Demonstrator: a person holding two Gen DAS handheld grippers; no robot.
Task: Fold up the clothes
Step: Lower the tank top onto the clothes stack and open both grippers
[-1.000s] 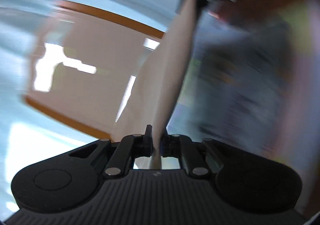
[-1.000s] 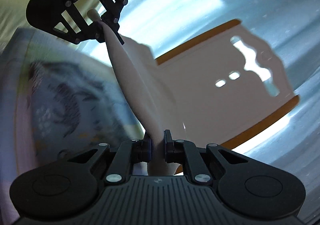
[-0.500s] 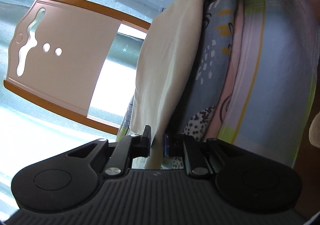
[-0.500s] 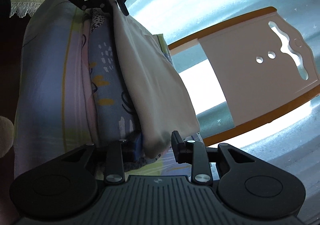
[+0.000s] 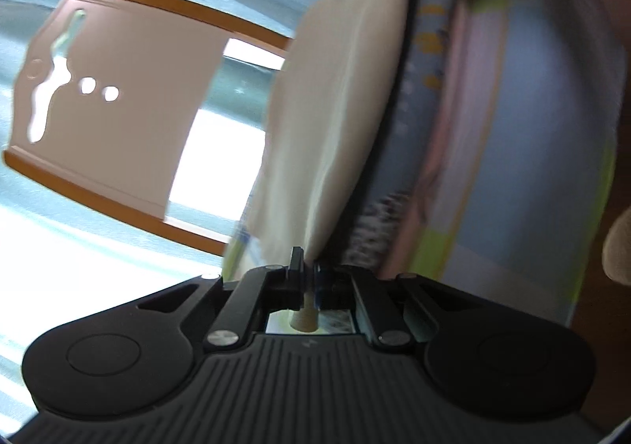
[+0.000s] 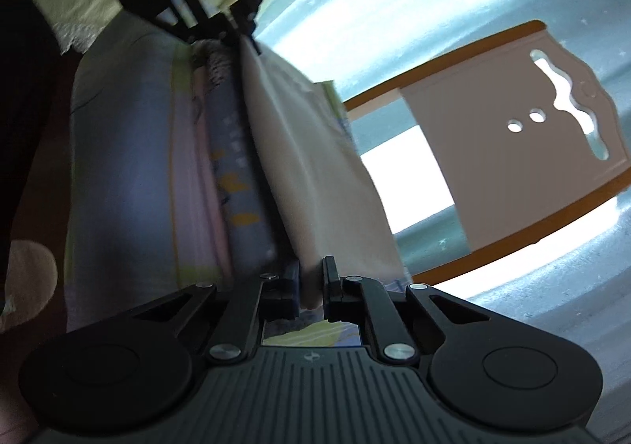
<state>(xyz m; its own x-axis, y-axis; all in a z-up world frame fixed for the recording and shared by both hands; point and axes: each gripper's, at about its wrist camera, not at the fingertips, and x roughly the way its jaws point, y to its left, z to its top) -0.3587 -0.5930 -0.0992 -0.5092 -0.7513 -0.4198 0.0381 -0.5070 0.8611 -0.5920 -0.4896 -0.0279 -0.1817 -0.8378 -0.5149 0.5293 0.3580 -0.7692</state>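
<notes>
No words, numbers or brand names can be read anywhere you look. Only a small embossed emblem sits on the ribbed black body of your left gripper (image 5: 308, 281) and your right gripper (image 6: 311, 288), too small to make out.

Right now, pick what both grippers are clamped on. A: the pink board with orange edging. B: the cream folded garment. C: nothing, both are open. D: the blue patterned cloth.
B: in each wrist view the cream folded garment runs between the closed fingers, the left gripper pinching one end and the right gripper the other, while the pink board lies apart on the surface.
</notes>
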